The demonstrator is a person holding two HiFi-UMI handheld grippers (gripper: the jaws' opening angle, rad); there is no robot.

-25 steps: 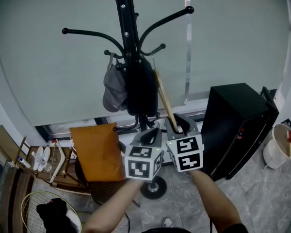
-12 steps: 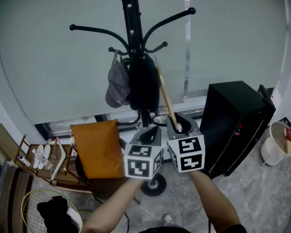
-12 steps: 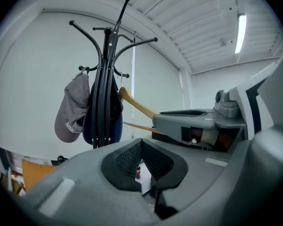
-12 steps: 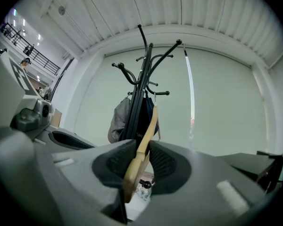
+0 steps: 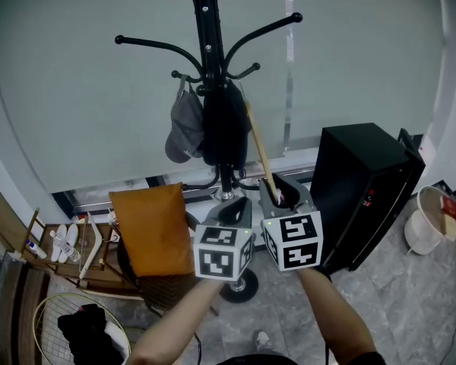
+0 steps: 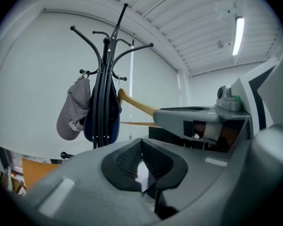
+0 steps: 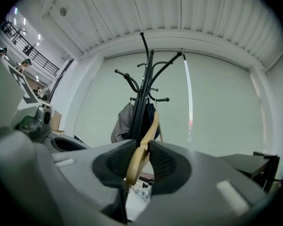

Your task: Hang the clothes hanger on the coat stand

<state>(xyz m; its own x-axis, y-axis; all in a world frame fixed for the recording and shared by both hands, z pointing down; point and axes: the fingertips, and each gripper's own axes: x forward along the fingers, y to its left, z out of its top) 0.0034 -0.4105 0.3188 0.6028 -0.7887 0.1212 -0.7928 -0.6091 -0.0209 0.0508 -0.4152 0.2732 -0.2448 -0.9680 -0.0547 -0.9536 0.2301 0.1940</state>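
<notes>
The black coat stand rises at the middle of the head view, with a grey cap and a dark garment hung on its lower hooks. My right gripper is shut on the lower end of a wooden clothes hanger. The hanger slants up and to the left until its top end reaches the dark garment. In the right gripper view the hanger is pinched between the pads, with the stand straight ahead. My left gripper is shut and empty, close beside the right one. In the left gripper view the hanger shows to the right of the stand.
A tall black cabinet stands right of the stand, with a white bucket beyond it. An orange cushion is at the lower left, beside a low wooden rack with shoes and a racket. A pale blind covers the window behind.
The head view has shifted a little, so the stand sits slightly further right and higher. The grippers stay side by side, and the hanger still leans against the dark garment.
</notes>
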